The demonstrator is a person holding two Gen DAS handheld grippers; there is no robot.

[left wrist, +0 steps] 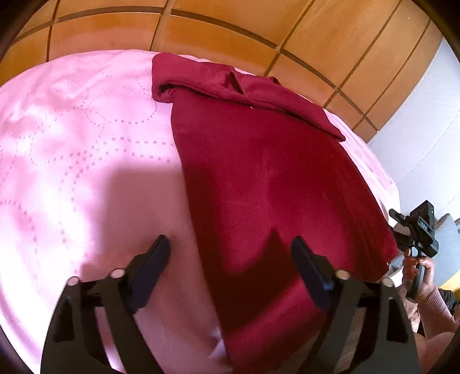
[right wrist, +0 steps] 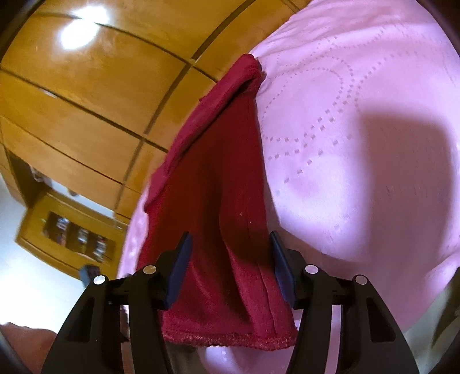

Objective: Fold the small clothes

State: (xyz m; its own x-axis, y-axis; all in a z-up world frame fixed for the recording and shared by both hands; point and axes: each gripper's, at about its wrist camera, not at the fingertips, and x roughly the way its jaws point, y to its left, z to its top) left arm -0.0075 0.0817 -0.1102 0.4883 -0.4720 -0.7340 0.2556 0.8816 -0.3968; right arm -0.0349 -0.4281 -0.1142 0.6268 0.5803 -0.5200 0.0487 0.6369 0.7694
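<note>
One dark red garment (left wrist: 258,172) lies on a bed under a pink quilted cover (left wrist: 86,129), folded lengthwise into a long strip, with a sleeve folded across its far end. Left wrist view: left gripper (left wrist: 230,247) hovers over the near part of the strip, fingers (left wrist: 152,264) apart, nothing between the pads; one finger is over bare pink cover, the other over red cloth. Fingers cast pointed shadows on cloth and cover. Right edge of the view: a hand (left wrist: 417,273) in a pinkish knit sleeve holds the right gripper's handle just off the garment's near right corner. Behind the bed, orange-brown wood panels (left wrist: 230,26) and a pale wall.

Right wrist view: right gripper (right wrist: 230,250) points along the strip from its hem end. Fingers (right wrist: 178,267) apart, and red cloth fills the gap between them; hem (right wrist: 230,339) runs below the fingers. Cannot tell whether the pads touch cloth; no clamped grip is visible. Garment runs away toward the bed edge next to the wood panels. Pink cover to the right carries a large dark shadow. Lower left: a wooden shelf unit (right wrist: 72,233) with small items in its compartments, too blurred to identify.
</note>
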